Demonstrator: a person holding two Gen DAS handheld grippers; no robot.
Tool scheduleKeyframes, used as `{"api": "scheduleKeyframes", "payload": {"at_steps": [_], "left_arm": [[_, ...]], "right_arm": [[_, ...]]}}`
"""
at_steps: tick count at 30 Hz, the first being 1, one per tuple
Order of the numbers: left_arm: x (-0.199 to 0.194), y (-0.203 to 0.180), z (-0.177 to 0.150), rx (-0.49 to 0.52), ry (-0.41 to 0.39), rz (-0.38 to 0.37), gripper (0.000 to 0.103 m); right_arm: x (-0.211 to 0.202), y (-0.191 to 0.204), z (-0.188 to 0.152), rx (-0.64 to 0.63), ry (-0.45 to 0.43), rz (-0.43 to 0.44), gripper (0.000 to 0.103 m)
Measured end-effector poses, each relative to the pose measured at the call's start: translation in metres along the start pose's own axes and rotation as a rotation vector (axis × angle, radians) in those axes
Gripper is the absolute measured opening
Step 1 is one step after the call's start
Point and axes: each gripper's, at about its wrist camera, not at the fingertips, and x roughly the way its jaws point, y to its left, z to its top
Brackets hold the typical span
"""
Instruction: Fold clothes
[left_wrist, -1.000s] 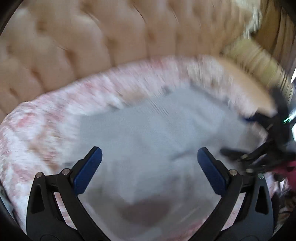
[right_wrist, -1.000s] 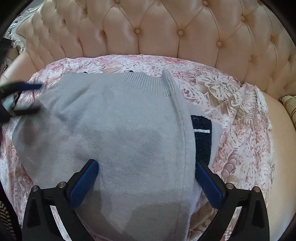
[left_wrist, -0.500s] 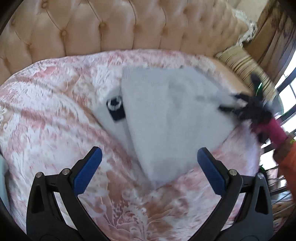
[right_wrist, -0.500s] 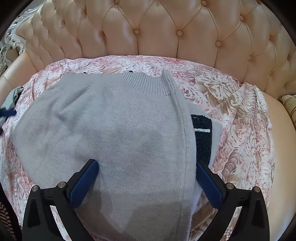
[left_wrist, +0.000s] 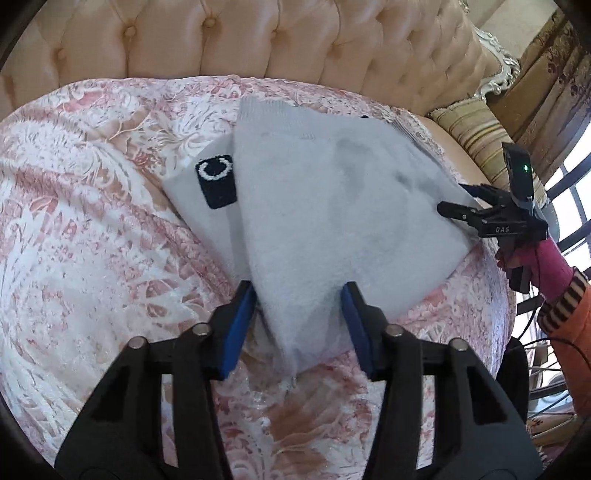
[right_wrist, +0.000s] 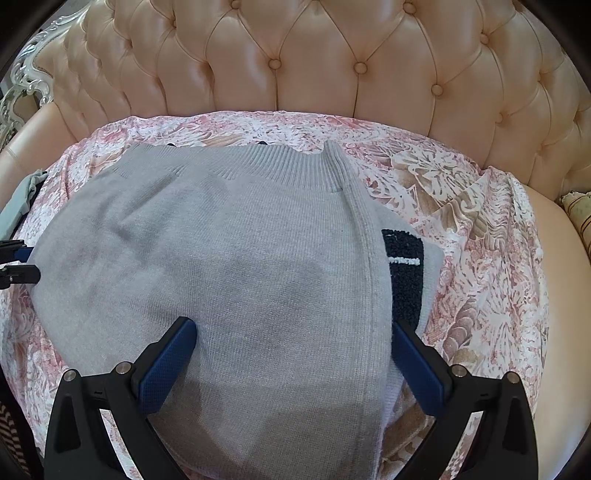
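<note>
Left hand-held gripper (left_wrist: 298, 325): jaws partly spread, straddling the near corner of the grey sweater (left_wrist: 332, 206). Pads sit either side of the cloth; no pinch seen, so it grips nothing yet. Right hand-held gripper (right_wrist: 291, 363): jaws wide apart, nothing clamped, hovering over the sweater's near edge, cloth running between and under the pads.

Sweater lies flat on the pink floral cover (left_wrist: 92, 258) of the sofa (right_wrist: 332, 66), directly ahead of both grippers. It looks part-folded: one side flap is laid over, and its long edge runs away from the right gripper just inside its right pad. A dark patch (right_wrist: 404, 273) peeks out past that edge, to the right. Ribbed hem or collar band is at the far end, near the tufted backrest. In the left view the right gripper (left_wrist: 476, 210) shows at the sweater's far right edge, tips touching or just off the cloth; cannot tell which.

Step, as judged: mid-fold, lining up grasps for the next fold. Next move calls for closing on the near edge, both layers caught, then lifting and carrying it toward the far band without dragging the flap open.
</note>
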Motion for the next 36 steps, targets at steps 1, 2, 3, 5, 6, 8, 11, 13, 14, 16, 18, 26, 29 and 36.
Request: {"api": "scheduleKeyframes", "payload": {"at_steps": [1, 2, 3, 5, 6, 8, 11, 13, 14, 16, 18, 26, 29, 36], "left_arm": [[-0.003, 0.002, 0.0, -0.012, -0.009, -0.004, 0.024], [-0.006, 0.004, -0.001, -0.027, -0.018, -0.019, 0.008], [-0.009, 0.004, -0.001, -0.031, -0.025, -0.028, 0.006], [-0.015, 0.002, 0.0, -0.021, -0.031, -0.033, 0.005], [-0.019, -0.001, 0.0, -0.012, -0.037, -0.034, 0.005], [-0.028, -0.007, 0.002, 0.002, -0.061, -0.028, 0.005], [-0.039, -0.012, 0.004, -0.016, -0.074, -0.039, 0.005], [-0.033, -0.006, 0.0, -0.056, -0.047, -0.038, 0.005], [-0.024, 0.002, -0.003, -0.089, -0.02, -0.038, 0.005], [-0.008, 0.016, -0.01, -0.152, 0.028, -0.04, 0.006], [0.004, 0.027, -0.015, -0.192, 0.056, -0.039, 0.012], [-0.062, -0.022, 0.023, 0.033, -0.243, 0.297, 0.103], [-0.038, -0.06, 0.06, 0.145, -0.201, 0.236, 0.103], [0.075, -0.078, 0.116, 0.139, -0.034, 0.221, 0.103]], "right_arm": [[0.0, 0.0, 0.0, 0.0, 0.001, 0.0, 0.103], [0.0, 0.0, 0.0, 0.0, 0.002, -0.001, 0.103], [0.0, 0.0, 0.0, -0.001, 0.002, 0.0, 0.103], [0.0, 0.0, 0.001, -0.003, 0.002, 0.0, 0.103], [0.0, 0.0, 0.001, -0.004, 0.001, 0.0, 0.103], [0.0, 0.0, 0.0, -0.004, -0.002, 0.0, 0.103], [0.001, 0.0, 0.001, -0.005, -0.001, -0.001, 0.103], [0.001, 0.0, 0.001, -0.007, 0.001, 0.0, 0.103], [0.001, 0.0, 0.002, -0.009, 0.002, 0.0, 0.103], [0.001, 0.0, 0.002, -0.012, 0.003, 0.002, 0.103], [0.001, 0.0, 0.002, -0.013, 0.004, 0.002, 0.103], [-0.036, -0.005, 0.01, -0.005, -0.099, 0.025, 0.103], [-0.05, -0.002, 0.031, -0.021, -0.193, -0.001, 0.103], [0.026, 0.044, 0.084, -0.238, 0.025, -0.013, 0.103]]}}
